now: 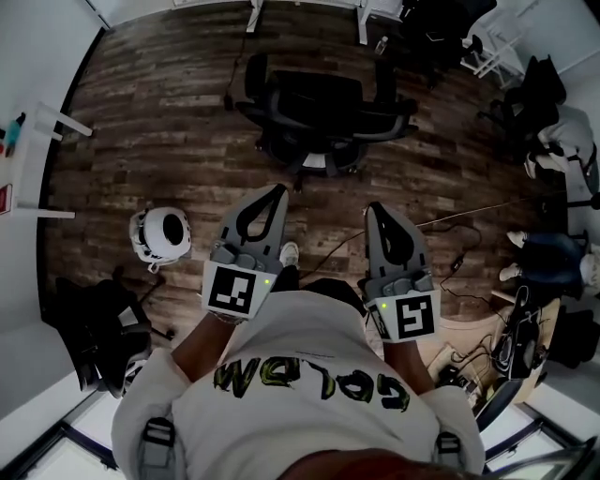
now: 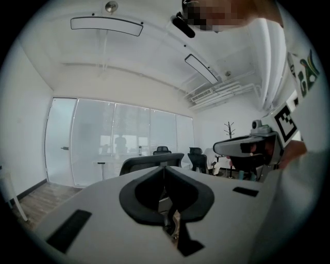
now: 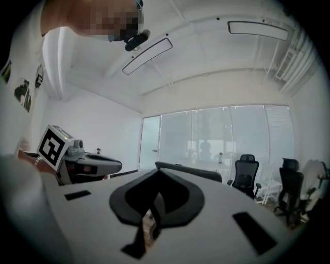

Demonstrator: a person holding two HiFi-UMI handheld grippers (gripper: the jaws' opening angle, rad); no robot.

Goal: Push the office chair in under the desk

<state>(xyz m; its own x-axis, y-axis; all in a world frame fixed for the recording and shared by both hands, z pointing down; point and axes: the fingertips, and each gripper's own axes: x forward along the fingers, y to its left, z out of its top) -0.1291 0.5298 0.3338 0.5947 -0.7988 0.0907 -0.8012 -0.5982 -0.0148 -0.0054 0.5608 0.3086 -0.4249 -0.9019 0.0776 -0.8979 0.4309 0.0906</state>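
In the head view a black office chair stands on the wood floor, its seat facing the white desk legs at the top edge. My left gripper and right gripper are held side by side, short of the chair and not touching it. Both are shut with nothing between the jaws. Past the closed tips of the left gripper, the left gripper view shows the chair's back rim. The same chair back lies beyond the right gripper in the right gripper view.
A white round object sits on the floor to the left. Another black chair stands at lower left, and more chairs at upper right. Cables trail over the floor on the right. A white table lines the left wall.
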